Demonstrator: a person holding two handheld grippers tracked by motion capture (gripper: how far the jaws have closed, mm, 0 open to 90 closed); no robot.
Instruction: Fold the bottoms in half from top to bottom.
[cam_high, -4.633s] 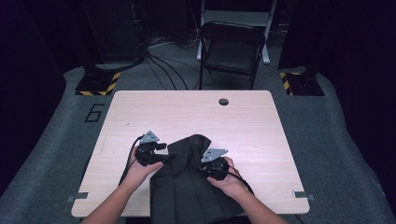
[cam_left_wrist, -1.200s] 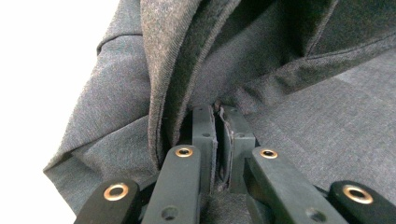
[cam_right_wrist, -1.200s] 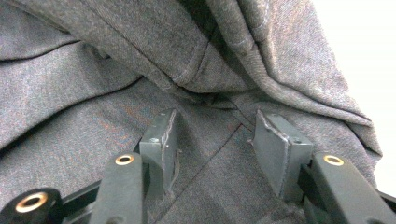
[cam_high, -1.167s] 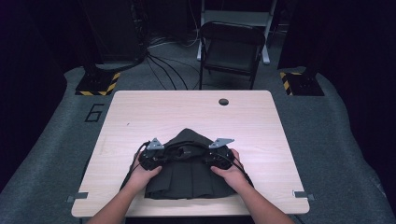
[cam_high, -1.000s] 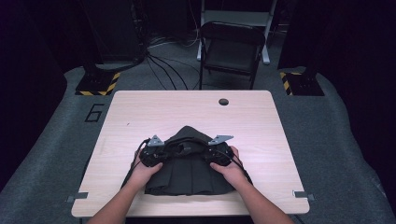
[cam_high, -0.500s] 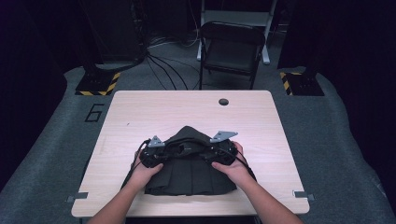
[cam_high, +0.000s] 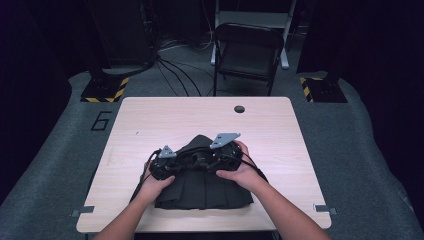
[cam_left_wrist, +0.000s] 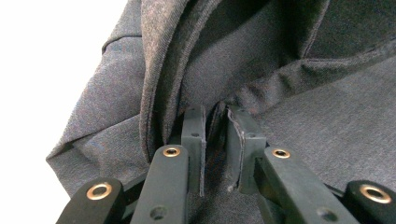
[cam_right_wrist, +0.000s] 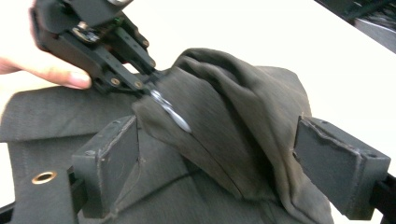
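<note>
Left gripper (cam_left_wrist: 215, 140) pinches the dark garment (cam_high: 200, 185) (a fold), jaws easing; right gripper (cam_right_wrist: 217, 172) just opened wide.

The high view looks forward and down from above the person's side onto the table (cam_high: 150, 120), while both gripper views sit close along their own jaws, sharing the dark garment (cam_high: 200, 185) (cam_left_wrist: 289, 60) (cam_right_wrist: 233, 121) at mid-table

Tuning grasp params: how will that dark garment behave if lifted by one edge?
Probably floppy: the dark garment lies in soft folds and sags where the left gripper pinches a fold. Likely light for its size, as a thin pinch raises it. Its woven cloth looks matte, so slip seems unlikely.
</note>
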